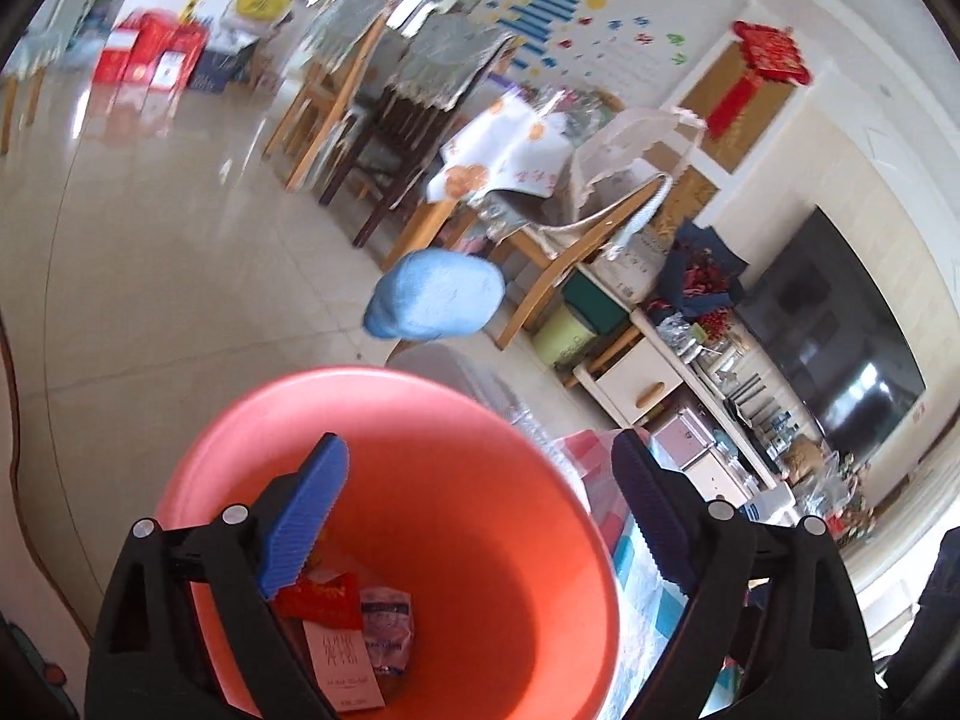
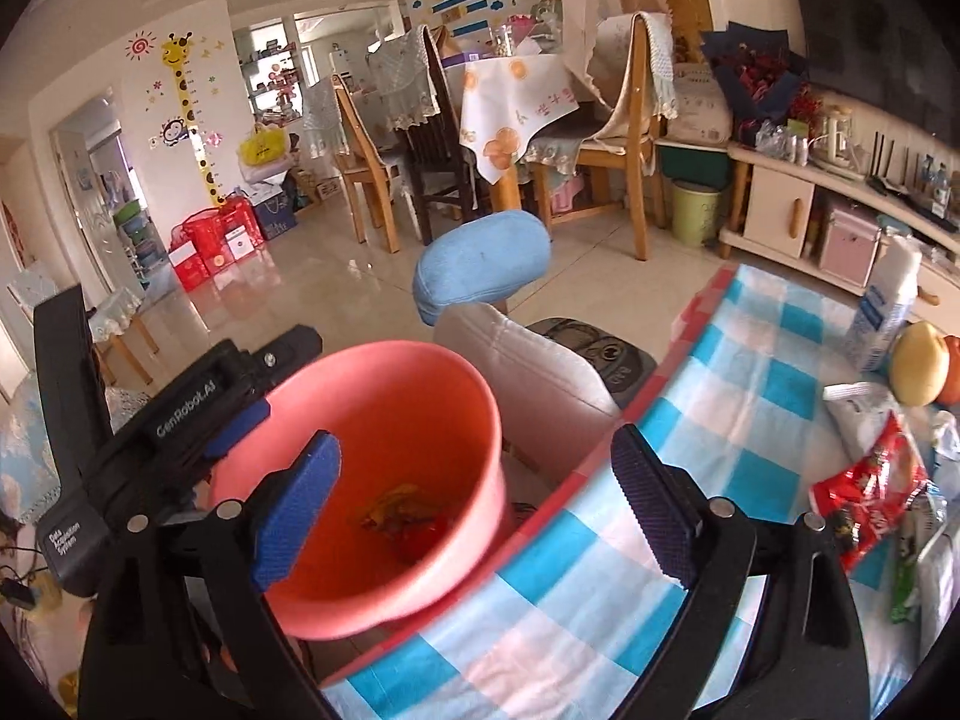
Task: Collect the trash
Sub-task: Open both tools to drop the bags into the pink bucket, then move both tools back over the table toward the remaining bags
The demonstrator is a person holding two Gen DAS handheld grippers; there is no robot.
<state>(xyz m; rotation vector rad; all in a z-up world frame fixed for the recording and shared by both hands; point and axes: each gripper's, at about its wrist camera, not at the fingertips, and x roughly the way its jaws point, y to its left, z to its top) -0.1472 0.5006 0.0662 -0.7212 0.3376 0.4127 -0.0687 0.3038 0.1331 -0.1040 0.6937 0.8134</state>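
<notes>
A pink plastic bin (image 1: 468,480) sits below the table edge, with wrappers (image 1: 360,630) lying at its bottom. My left gripper (image 1: 486,516) hangs over its mouth, open and empty. The right wrist view shows the bin (image 2: 384,420) beside the blue-checked table (image 2: 690,480), with the left gripper's body (image 2: 180,414) at its left rim. My right gripper (image 2: 474,510) is open and empty above the table edge and the bin. A red snack wrapper (image 2: 870,498) and other packets (image 2: 858,414) lie on the table at the right.
A white chair with a blue headrest (image 2: 480,264) stands behind the bin. A white bottle (image 2: 888,306) and a yellow fruit (image 2: 915,366) stand on the table's far right. Dining chairs, a covered table (image 2: 516,96) and a TV cabinet (image 2: 780,204) fill the room behind.
</notes>
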